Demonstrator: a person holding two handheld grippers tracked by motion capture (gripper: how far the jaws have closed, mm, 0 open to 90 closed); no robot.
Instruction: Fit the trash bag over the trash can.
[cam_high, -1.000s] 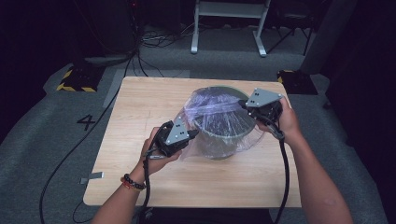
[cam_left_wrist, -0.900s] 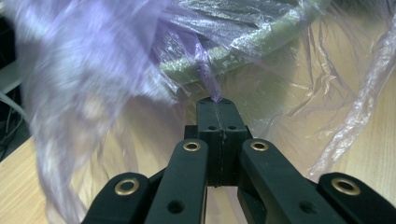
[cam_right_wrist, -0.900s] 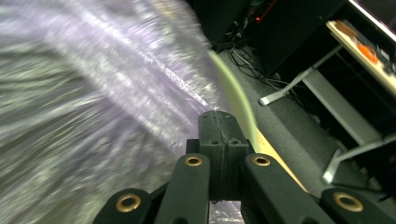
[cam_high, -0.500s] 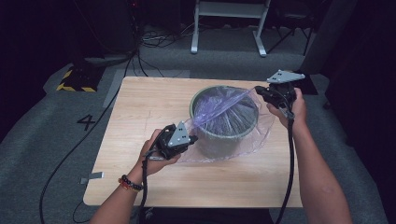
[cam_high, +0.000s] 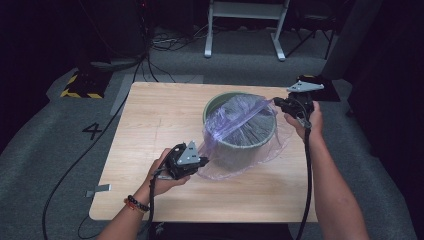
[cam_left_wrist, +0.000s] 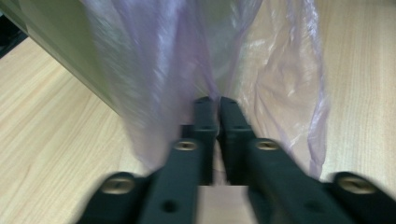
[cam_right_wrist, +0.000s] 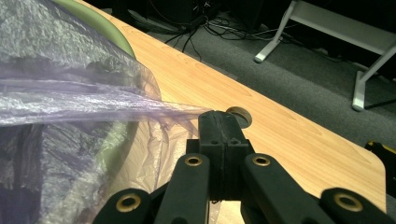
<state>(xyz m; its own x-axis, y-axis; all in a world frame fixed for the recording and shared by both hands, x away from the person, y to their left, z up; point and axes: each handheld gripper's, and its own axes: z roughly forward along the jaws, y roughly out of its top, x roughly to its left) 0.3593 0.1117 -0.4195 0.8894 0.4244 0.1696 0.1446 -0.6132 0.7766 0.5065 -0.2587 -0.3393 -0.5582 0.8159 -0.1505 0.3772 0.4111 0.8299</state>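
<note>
Left gripper, near side: jaws clenched on thin, crinkled, translucent purple bag. Bag stretched over round green bin, mid wood-grain tabletop. Right gripper, far right: jaws clenched on bag's edge. Its own view shows a round hole in the tabletop.

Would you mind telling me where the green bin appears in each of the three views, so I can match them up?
High view: the green bin stands right of centre on the table, draped with the purple bag.
Left gripper view: its wall slants across the upper left, behind the bag.
Right gripper view: its rim curves at upper left.
Shared landmark: the purple bag, pinched by both grippers.
</note>
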